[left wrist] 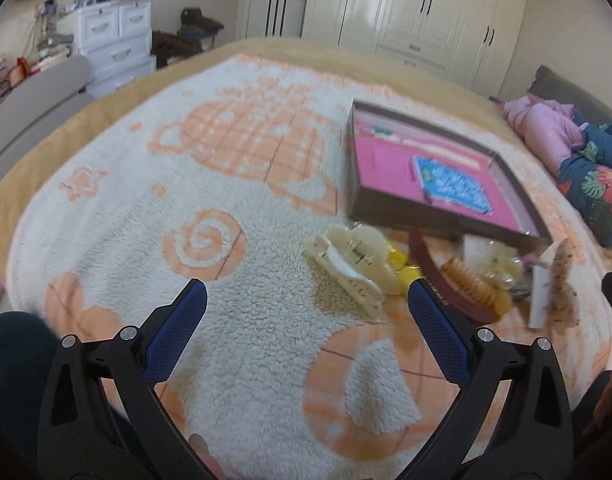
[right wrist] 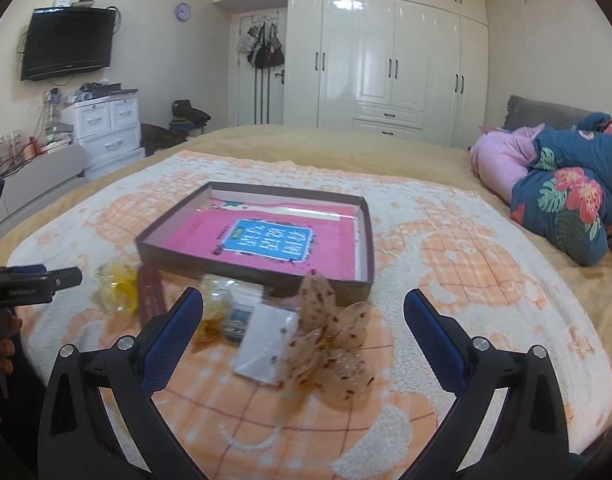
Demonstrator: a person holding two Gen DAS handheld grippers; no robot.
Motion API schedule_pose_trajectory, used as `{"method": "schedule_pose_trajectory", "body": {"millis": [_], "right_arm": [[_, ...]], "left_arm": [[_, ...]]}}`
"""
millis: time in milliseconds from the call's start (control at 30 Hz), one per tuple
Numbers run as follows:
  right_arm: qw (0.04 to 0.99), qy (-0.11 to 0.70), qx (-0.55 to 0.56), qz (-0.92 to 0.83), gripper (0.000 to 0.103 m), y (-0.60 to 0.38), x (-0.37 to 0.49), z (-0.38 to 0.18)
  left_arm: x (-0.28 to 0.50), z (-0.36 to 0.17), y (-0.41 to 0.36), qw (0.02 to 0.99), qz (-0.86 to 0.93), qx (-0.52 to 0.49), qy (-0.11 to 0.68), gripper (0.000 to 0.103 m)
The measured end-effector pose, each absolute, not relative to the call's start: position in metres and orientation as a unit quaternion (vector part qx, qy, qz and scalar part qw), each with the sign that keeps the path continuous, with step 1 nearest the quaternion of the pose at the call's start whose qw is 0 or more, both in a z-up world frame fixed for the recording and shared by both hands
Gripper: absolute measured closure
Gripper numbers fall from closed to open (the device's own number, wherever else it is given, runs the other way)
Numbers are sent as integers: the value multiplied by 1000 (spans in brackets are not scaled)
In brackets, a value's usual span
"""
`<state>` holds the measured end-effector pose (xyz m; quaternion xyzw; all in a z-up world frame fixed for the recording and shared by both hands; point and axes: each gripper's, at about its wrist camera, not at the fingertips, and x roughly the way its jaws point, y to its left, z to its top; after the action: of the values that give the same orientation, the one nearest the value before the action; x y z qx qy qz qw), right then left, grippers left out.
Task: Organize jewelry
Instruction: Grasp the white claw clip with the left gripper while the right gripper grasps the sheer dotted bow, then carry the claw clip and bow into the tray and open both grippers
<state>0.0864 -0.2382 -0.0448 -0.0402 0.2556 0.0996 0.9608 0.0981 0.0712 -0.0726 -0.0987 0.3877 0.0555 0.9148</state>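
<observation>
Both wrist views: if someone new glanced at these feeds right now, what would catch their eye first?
Probably the shallow box with its bright pink lining, lying open mid-blanket. Next, the clutter along its near edge: a cream claw clip just ahead of the open left tongs, and a spotted sheer bow on a white card between the open right tongs. Both tongs hold nothing.

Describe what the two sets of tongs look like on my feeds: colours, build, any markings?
Both match. The left tongs and right tongs each have two black plastic arms with triangular cut-outs and silver pivot bolts, ending in fingers faced with blue textured pads. In the right wrist view the left unit shows from the side, black with small white lettering, too blurred to read reliably. No cables visible.
</observation>
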Motion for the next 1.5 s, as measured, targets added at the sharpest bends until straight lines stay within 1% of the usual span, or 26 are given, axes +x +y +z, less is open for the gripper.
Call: {"method": "schedule_pose_trajectory", "body": {"millis": [133, 200, 333, 400, 500, 567, 700, 733, 800, 900, 933, 1000, 1033, 1100, 1133, 1200, 1233, 1300, 1333, 1367, 1500], "right_arm": [[959, 269, -29, 88, 6, -247, 94, -55], [957, 277, -24, 85, 6, -249, 97, -60], [953, 290, -17, 83, 6, -251, 100, -68], [952, 294, -18, 83, 6, -251, 102, -71], [951, 297, -21, 83, 6, -250, 105, -74], [950, 301, -21, 83, 6, -251, 108, -76], [945, 316, -15, 81, 6, -253, 117, -82], [943, 321, -12, 82, 6, -254, 119, -83], [940, 330, 1, 87, 6, -258, 123, -86], [936, 339, 20, 95, 7, -262, 127, -88], [934, 341, 26, 98, 8, -262, 128, -89], [931, 348, 30, 103, 20, -263, 130, -90], [930, 351, 31, 107, 24, -262, 131, -90], [926, 359, 30, 116, 40, -261, 132, -93], [924, 363, 29, 120, 47, -260, 131, -94], [919, 376, 20, 120, 66, -258, 131, -97], [917, 380, 15, 119, 70, -257, 130, -99], [918, 379, 7, 119, 80, -256, 127, -99], [920, 375, 2, 118, 83, -255, 124, -98], [921, 370, -3, 119, 88, -255, 121, -96], [930, 348, -7, 115, 90, -259, 112, -86]], "left_arm": [[109, -82, 76, 908, 33, -126, 399, 12], [114, -85, 74, 905, 30, -127, 404, 15], [125, -89, 73, 905, 17, -131, 405, 26], [129, -91, 74, 903, 5, -141, 406, 29], [136, -96, 72, 900, -23, -155, 408, 39], [141, -97, 69, 898, -35, -157, 409, 48], [150, -101, 64, 894, -50, -165, 414, 56], [152, -102, 63, 893, -52, -165, 416, 61], [156, -103, 62, 892, -54, -165, 417, 64], [159, -104, 63, 892, -61, -168, 415, 65], [159, -104, 64, 892, -64, -171, 414, 66], [159, -105, 65, 892, -68, -173, 412, 67], [159, -105, 65, 892, -70, -174, 411, 67], [157, -104, 66, 893, -74, -175, 408, 67], [157, -103, 67, 894, -74, -174, 406, 67], [154, -101, 68, 896, -74, -173, 403, 70], [152, -100, 70, 898, -73, -172, 399, 74], [150, -98, 71, 899, -72, -172, 396, 75], [149, -97, 72, 900, -72, -171, 395, 75], [148, -96, 72, 900, -71, -170, 394, 76], [142, -90, 71, 908, -70, -156, 383, 76]]}}
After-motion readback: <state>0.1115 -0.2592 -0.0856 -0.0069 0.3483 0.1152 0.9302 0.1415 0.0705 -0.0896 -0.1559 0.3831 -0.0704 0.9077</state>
